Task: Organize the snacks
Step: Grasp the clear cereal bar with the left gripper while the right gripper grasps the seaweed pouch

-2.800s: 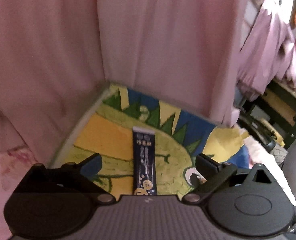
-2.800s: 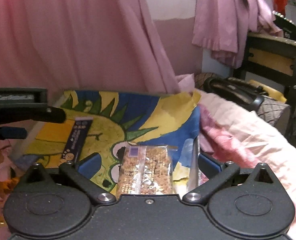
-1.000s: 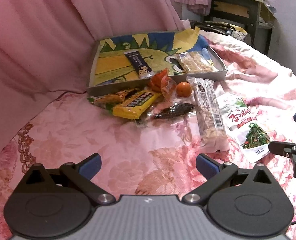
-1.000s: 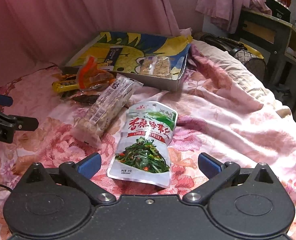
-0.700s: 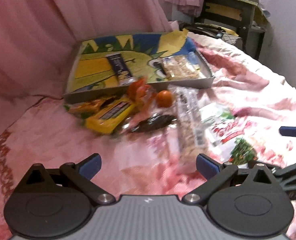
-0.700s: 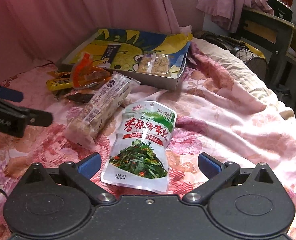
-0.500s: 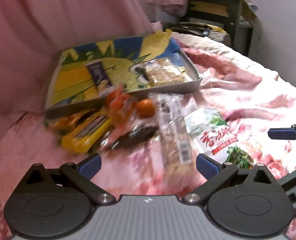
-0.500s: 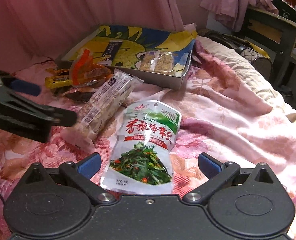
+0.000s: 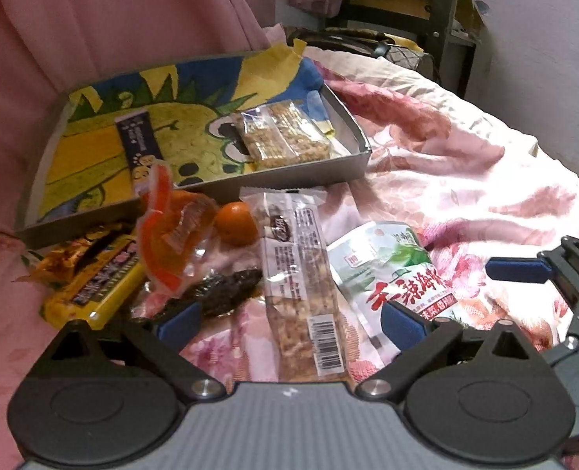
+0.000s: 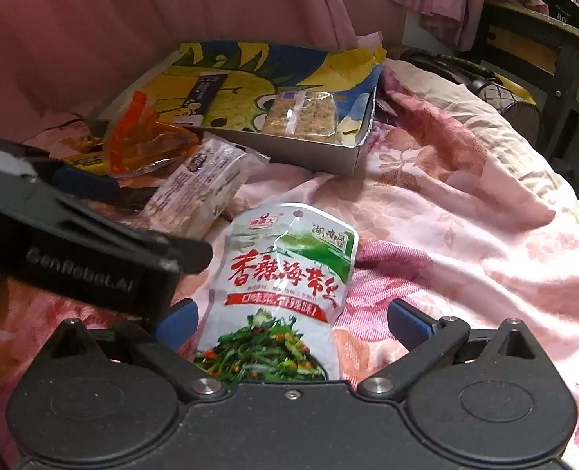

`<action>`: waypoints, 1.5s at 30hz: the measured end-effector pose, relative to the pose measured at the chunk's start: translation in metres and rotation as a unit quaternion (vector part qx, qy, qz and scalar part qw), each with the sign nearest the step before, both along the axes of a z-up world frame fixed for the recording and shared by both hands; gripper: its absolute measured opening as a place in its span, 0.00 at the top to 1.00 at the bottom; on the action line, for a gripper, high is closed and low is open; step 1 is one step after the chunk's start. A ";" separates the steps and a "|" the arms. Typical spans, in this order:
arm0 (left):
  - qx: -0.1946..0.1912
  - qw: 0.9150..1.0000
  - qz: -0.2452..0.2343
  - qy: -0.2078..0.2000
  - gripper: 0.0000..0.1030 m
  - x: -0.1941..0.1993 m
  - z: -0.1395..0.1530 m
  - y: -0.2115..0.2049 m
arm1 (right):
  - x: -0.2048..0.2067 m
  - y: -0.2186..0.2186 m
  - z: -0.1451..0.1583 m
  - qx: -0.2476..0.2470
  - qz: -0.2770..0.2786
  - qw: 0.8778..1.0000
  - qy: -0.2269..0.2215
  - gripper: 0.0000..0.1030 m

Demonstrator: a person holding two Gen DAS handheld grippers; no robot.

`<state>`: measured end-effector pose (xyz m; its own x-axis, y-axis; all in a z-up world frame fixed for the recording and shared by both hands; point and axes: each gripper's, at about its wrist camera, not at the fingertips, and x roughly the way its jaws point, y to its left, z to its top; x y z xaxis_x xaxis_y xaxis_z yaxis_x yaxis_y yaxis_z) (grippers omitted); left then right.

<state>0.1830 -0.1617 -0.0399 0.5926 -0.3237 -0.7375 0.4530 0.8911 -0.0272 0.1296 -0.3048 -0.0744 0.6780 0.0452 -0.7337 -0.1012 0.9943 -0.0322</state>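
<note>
1. Right wrist view: I see the seaweed pouch [image 10: 285, 286] lying flat on the bed cover [image 10: 465, 235], its lower end between the spread blue pads of my right tool [image 10: 291, 321], which is open and holds nothing.
2. Left wrist view: the long nut bar [image 9: 303, 282] lies lengthwise on the bed cover [image 9: 465, 180], its barcode end between the pads of my left tool [image 9: 291, 319], also wide open and empty. The seaweed pouch [image 9: 399, 274] lies just right of it, their edges touching or overlapping.
3. Left of the nut bar sit a small orange [image 9: 236, 223], an orange wrapper [image 9: 172, 235] standing up crumpled, a dark snack pack [image 9: 226, 290] and a yellow bar [image 9: 93, 286] with a gold wrapper [image 9: 70, 254] behind it.
4. Behind this heap stands the tray [image 9: 289, 180], shallow and grey, lined with a dinosaur picture. In it lie a dark blue bar [image 9: 138, 145] on the left and a clear pack of grain squares [image 9: 285, 137] on the right, well apart.
5. My right tool [image 9: 524, 274] shows at the right edge of the left wrist view, beside the pouch; the left tool [image 10: 93, 235] crosses the left side of the right wrist view, over the nut bar [image 10: 199, 192].
6. Pink curtain [image 9: 113, 19] hangs behind the tray, and a dark chair [image 9: 406, 0] stands beyond the bed.
</note>
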 end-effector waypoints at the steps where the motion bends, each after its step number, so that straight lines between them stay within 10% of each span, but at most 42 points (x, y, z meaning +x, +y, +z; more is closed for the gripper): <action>1: -0.002 1.000 -0.001 0.002 0.05 0.001 -0.001 0.000 | 0.002 -0.001 -0.001 0.002 -0.001 1.000 0.001 0.01; 22: -0.027 0.999 -0.021 0.030 0.57 0.009 -0.006 0.006 | 0.010 -0.003 -0.015 0.042 0.010 0.999 0.026 0.12; 45: -0.039 0.997 -0.019 0.061 0.58 -0.014 0.005 0.029 | -0.007 0.001 -0.008 0.033 0.030 0.998 0.042 0.41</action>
